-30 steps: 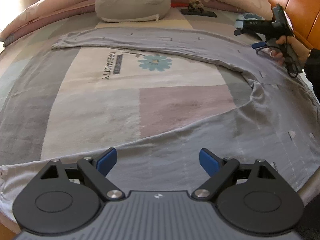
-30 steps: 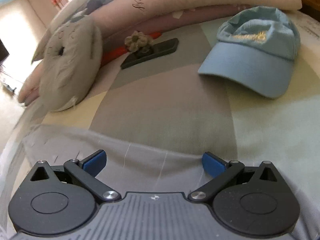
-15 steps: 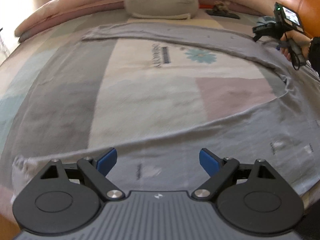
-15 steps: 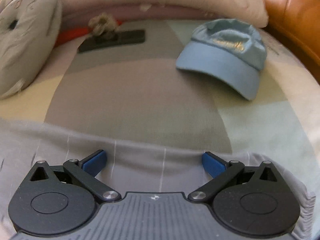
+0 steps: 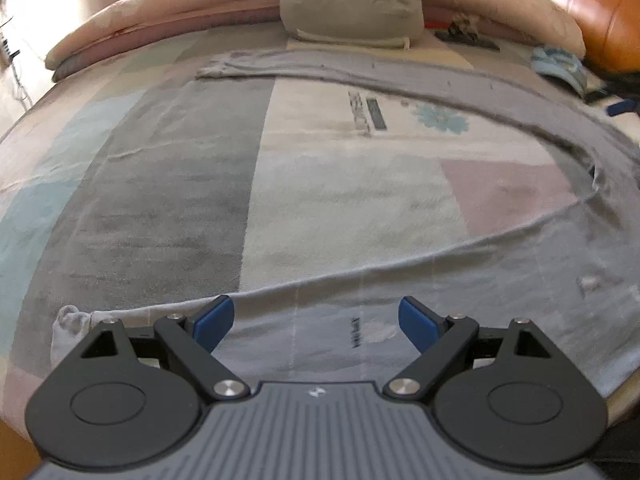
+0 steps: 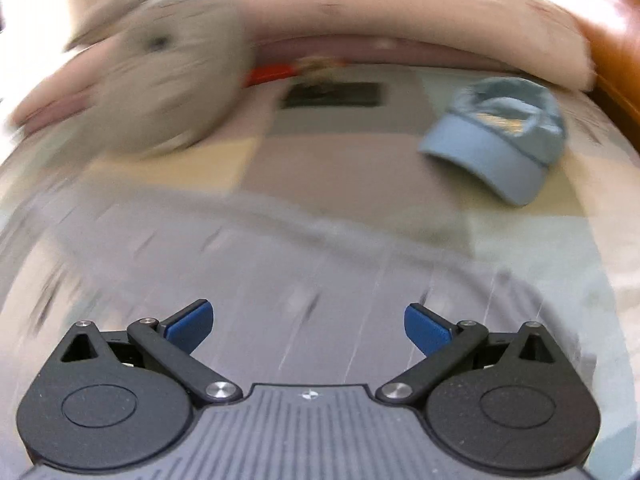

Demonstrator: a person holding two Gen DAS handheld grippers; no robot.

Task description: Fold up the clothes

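The long grey knit trousers (image 5: 460, 280) lie spread in a V on the patchwork bed (image 5: 168, 200) — soft, light, floppy. Both hand-held grippers (image 5: 312, 320) (image 6: 308, 326) gape empty; the hem at 9 o'clock suits pinching.

Grey long-legged trousers (image 5: 500, 280) spread flat, legs apart, on bedspread (image 5: 320, 200)

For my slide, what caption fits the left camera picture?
Open left gripper hovers over grey trousers spread on a patchwork bedspread.
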